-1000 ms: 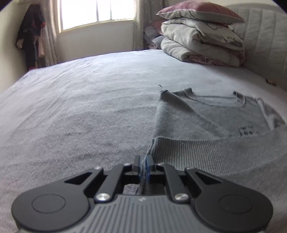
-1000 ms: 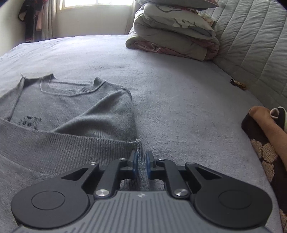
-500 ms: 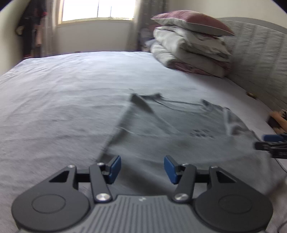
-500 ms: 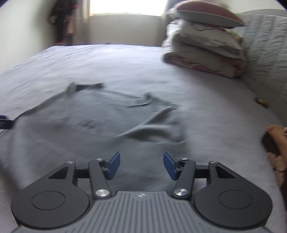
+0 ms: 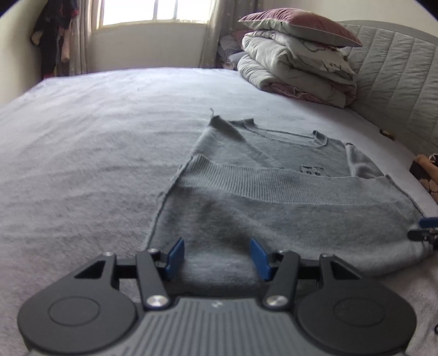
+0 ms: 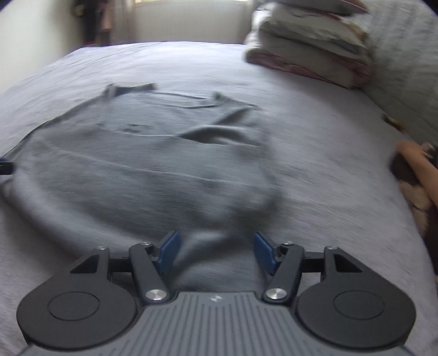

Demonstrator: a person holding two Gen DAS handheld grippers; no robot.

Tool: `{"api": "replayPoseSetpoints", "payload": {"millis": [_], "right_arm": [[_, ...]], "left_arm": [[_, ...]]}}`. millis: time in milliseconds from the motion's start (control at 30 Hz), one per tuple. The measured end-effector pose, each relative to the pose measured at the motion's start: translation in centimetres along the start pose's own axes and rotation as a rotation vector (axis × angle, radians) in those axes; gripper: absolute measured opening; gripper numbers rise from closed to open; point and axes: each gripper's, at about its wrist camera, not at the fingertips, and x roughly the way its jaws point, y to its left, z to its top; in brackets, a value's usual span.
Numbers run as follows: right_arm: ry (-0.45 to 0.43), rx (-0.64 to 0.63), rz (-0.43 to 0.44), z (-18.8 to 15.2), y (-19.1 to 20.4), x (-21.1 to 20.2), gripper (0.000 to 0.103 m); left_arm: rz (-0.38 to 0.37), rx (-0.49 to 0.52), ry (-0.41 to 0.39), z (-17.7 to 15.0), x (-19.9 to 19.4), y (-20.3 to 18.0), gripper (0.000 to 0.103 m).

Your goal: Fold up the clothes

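Now that both jaws have let go, left gripper [image 5: 216, 256] spread, right gripper [image 6: 216, 252] opening, the grey sweater [image 5: 287, 197] lies hem-folded mid-frame on the bed [image 5: 95, 131], ready for another fold.

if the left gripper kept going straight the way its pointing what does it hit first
Most likely the folded grey sweater: the left gripper, jaws apart and empty, points down at its near folded edge, with nothing between. Exact depth is unclear through the fisheye.

Ahead of my fingers stretches a grey bed [image 5: 95, 142]. Far ahead to the right, folded quilts [image 5: 295, 68] topped by a maroon pillow [image 5: 301, 23] sit against a quilted headboard [image 5: 397, 82]. A window [image 5: 153, 11] glows beyond.
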Motion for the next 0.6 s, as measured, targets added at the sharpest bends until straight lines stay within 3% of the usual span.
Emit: {"api": "replayPoseSetpoints", "payload": {"millis": [133,267,433,600], "right_arm": [[-0.033,0.009,0.009,-0.1,0.6,-0.6,0.064],[-0.097,-0.064,0.142,0.0,4.8,-1.7,0.064],[-0.053,-0.195,0.197,-0.8,9.4,-0.6,0.064],[-0.027,-0.138,0.196,-0.8,7.6,0.0,0.074]], "left_arm": [[-0.061,0.053,-0.034,0.1,-1.3,-2.4,0.059],[-0.091,0.085,-0.005,-0.4,-0.4,-4.7,0.060],[-0.070,0.096,0.047,-1.6,1.8,-4.8,0.063],[-0.053,0.078,0.046,-1.7,1.3,-3.1,0.064]]}}
